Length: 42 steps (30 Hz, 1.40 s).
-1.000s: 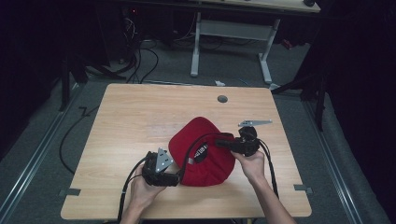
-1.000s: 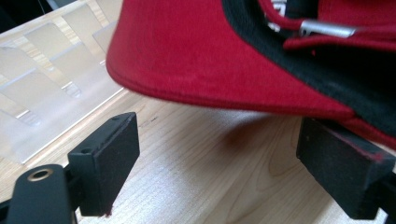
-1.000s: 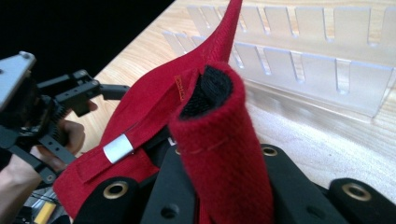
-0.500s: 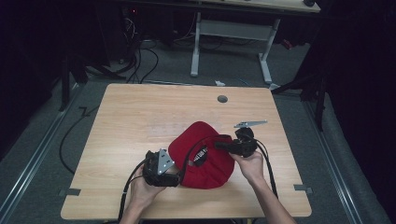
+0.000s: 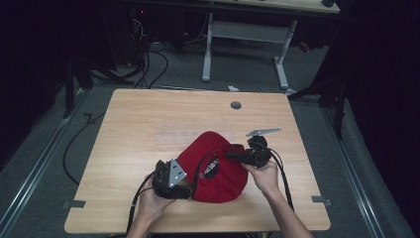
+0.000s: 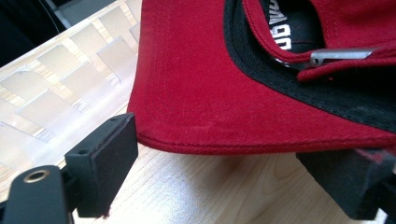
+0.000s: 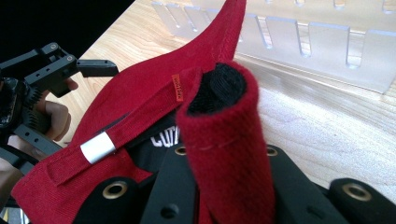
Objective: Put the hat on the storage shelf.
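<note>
A red cap [image 5: 218, 168] lies upside down on the wooden table [image 5: 148, 124], with its black lining and white lettering showing. My right gripper [image 5: 229, 156] comes in from the cap's right side and is shut on the cap's rim. In the right gripper view a fold of red fabric and black sweatband [image 7: 224, 140] stands up out of the jaws [image 7: 224, 186]. The strap's metal buckle [image 7: 98, 147] lies beside it. My left gripper [image 5: 190, 184] sits at the cap's near-left edge. Its jaws [image 6: 229, 177] stand wide open with the brim's edge [image 6: 224, 93] between them.
A clear plastic slotted rack [image 7: 303, 42] lies flat on the table beyond the cap, also seen as pale slats [image 6: 70, 93]. A round cable hole [image 5: 236, 105] marks the table's far side. A white-legged desk frame [image 5: 247, 34] stands behind, and cables [image 5: 74, 144] trail on the floor at left.
</note>
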Available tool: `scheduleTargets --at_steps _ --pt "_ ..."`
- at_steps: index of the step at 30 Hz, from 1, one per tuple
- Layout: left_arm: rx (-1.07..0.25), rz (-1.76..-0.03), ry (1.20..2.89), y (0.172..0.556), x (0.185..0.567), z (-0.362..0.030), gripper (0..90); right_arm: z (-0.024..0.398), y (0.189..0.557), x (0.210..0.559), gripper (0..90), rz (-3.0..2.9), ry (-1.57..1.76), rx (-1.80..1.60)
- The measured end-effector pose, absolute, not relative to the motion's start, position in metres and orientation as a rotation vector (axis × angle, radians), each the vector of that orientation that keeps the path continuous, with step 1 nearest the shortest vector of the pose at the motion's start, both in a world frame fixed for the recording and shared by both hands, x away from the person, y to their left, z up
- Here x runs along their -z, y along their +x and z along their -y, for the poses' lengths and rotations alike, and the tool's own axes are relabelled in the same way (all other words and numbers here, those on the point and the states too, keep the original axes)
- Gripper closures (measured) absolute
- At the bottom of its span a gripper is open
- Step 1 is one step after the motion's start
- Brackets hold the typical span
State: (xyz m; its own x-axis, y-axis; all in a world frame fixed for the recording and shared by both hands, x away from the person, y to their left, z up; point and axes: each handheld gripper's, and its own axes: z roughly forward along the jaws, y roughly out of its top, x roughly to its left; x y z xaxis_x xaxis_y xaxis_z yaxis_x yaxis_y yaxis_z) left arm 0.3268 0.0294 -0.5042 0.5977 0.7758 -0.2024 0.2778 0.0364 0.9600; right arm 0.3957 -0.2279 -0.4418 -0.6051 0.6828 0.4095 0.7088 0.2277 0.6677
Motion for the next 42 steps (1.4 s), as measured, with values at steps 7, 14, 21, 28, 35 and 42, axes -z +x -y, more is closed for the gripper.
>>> scheduleTargets --at_steps 7,14,21,28,35,42 --pt "-0.512 -0.903 1.559 0.326 0.505 -0.027 15.7 0.228 0.394 0.44 85.0 2.411 -1.368 1.358" --pt "-0.543 -0.891 1.563 0.326 0.505 -0.028 20.9 0.227 0.395 0.44 84.9 2.397 -1.34 1.36" --pt "-0.546 -0.859 1.55 0.324 0.503 -0.028 31.4 0.221 0.394 0.441 84.9 2.377 -1.314 1.359" --pt "-0.537 -0.863 1.55 0.325 0.5 -0.029 41.0 0.221 0.393 0.44 84.7 2.358 -1.304 1.365" --pt "-0.506 -0.858 1.559 0.325 0.495 -0.032 51.9 0.222 0.393 0.441 84.1 2.349 -1.296 1.371" --pt "-0.464 -0.839 1.565 0.322 0.485 -0.038 62.7 0.223 0.393 0.439 81.8 2.372 -1.279 1.392"
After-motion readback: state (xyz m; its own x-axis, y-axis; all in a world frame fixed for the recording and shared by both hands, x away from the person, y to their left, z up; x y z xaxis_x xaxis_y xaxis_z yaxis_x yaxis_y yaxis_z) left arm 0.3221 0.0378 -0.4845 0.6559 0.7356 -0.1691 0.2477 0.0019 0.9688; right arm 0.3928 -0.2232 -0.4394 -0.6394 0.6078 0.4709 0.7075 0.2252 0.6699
